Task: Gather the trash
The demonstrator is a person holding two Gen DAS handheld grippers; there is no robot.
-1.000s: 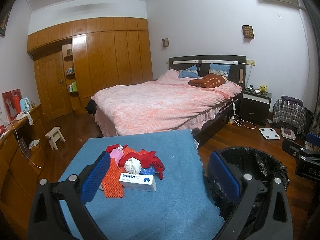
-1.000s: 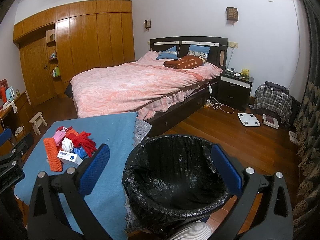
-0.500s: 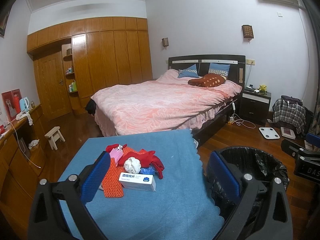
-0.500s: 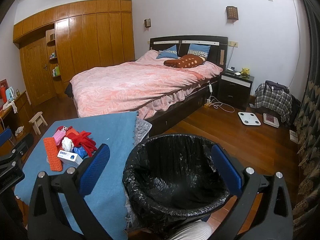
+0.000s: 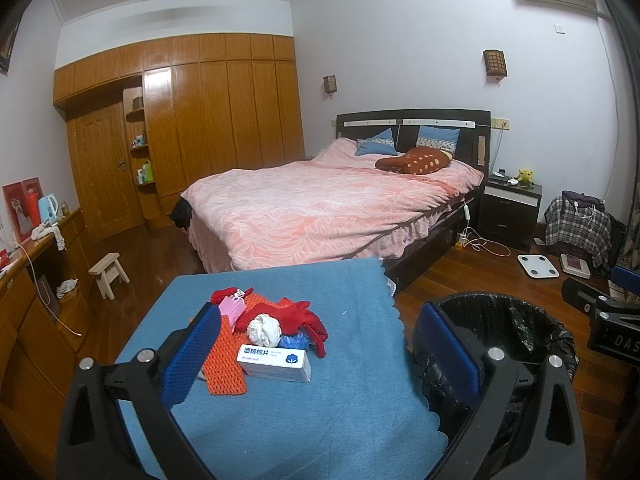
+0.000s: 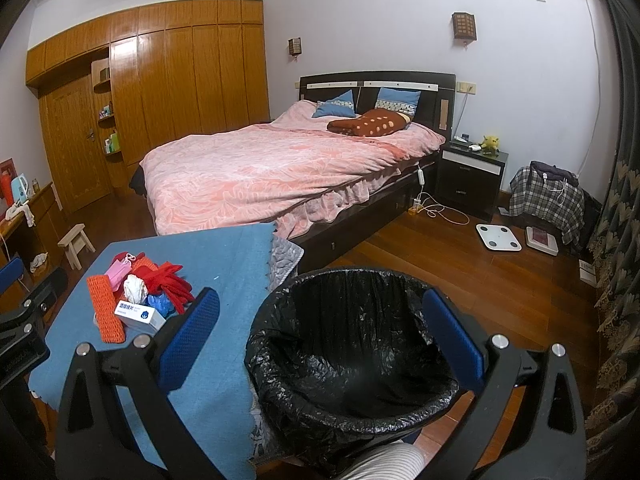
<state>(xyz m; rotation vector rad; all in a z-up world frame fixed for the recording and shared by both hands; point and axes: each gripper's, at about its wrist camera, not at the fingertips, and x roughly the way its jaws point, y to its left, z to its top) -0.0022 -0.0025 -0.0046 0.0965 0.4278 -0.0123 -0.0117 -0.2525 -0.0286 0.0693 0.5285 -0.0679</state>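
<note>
Nothing moved since before; both hand-held grippers — left (image 5: 320, 354), right (image 6: 320, 334) — released, unchanged; trash pile (image 5: 264, 334) untouched

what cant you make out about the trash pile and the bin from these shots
- Blue item, left wrist view: mostly buried under the white wad and box.
- Bin bottom, right wrist view: lost in black liner folds.
- Box's small print: too small in both views.
- Pink item: partly covered, unidentifiable.

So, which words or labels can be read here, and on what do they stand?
"酒精棉片": white box on the table.
"DAS", cut off: right gripper, seen from the left wrist.
Small line under the Chinese on the box: too small to read.
</note>
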